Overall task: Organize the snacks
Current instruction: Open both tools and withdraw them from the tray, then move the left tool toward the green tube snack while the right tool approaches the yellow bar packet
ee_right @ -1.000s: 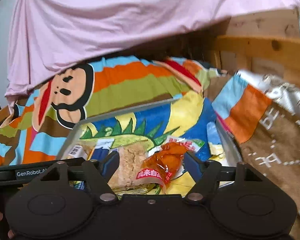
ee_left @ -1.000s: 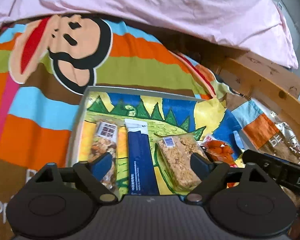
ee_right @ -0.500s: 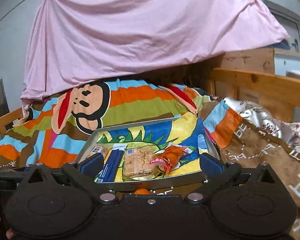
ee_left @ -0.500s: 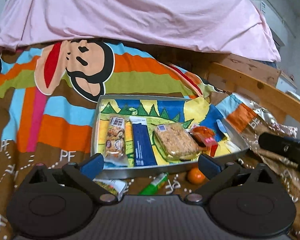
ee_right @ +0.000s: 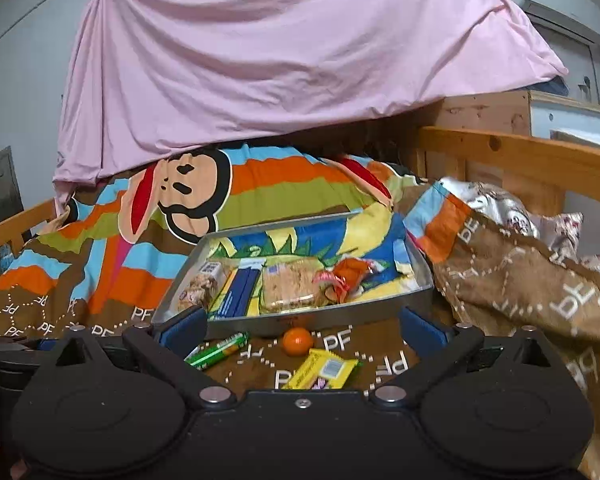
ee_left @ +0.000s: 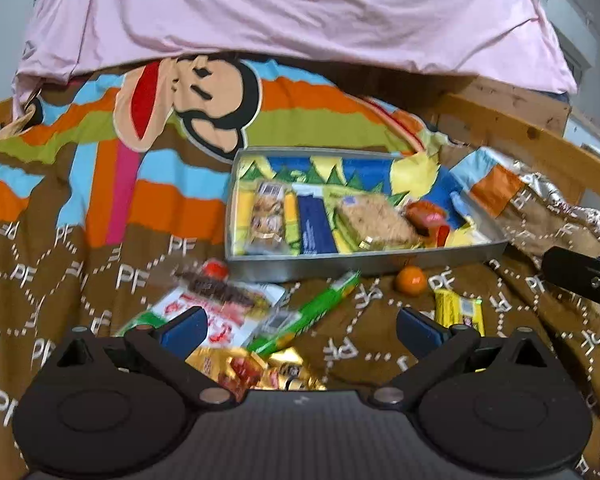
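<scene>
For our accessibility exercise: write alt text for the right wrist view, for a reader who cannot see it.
An open gripper faces a metal tray holding four wrapped snacks on a patterned blanket. In front of the tray lie a green stick pack, a small orange ball and a yellow packet.

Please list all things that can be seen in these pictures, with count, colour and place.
tray: 1, grey metal, on the blanket
snacks in tray: 4, mixed colours, side by side
orange ball: 1, orange, before the tray
green stick pack: 1, green, before the tray
yellow packet: 1, yellow, near the orange ball
snack pile: count unclear, mixed colours, left of the green stick pack
blanket: 1, striped, brown, under everything
pink sheet: 1, pink, hanging behind
left gripper: open, empty
right gripper: open, empty
</scene>
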Tool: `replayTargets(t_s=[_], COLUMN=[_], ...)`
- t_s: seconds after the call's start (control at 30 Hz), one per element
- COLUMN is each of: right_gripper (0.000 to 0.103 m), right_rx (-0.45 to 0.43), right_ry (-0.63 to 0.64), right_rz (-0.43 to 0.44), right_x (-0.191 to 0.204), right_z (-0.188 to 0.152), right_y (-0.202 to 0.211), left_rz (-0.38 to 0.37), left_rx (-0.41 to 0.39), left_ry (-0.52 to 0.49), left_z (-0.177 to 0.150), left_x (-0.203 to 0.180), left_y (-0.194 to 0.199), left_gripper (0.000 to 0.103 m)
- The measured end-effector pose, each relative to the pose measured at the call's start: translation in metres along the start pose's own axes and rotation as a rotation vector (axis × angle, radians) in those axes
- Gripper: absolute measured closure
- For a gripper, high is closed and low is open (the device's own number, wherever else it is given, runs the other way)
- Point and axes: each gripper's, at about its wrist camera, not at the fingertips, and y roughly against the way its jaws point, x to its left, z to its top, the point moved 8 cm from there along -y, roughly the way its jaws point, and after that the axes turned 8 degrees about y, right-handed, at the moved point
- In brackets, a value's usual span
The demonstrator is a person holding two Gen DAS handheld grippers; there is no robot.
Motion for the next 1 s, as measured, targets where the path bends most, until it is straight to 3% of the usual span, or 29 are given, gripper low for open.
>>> replayTargets(t_s=[0.2, 0.43, 1.0], right_gripper=[0.001, 0.001, 0.001], right_rx=[0.076, 0.155, 0.207], right_ry=[0.006, 0.016, 0.056], right_rz=[0.000, 0.019, 0.044], right_x=[0.005, 0.016, 0.030], right_z=[-0.024, -0.046, -0.060], right_y=[-0.012, -0.023, -0.030], left_rz=[0.032, 0.081, 0.126], left_rx=[0.034, 0.020, 0.033], left_ry=[0.036, 0.101, 0.127], left_z=[-0.013, -0.020, -0.028], left_x=[0.013, 0.032, 0.046], left_y=[0.000, 0.005, 0.007], left_gripper=[0.001, 0.001, 0.001])
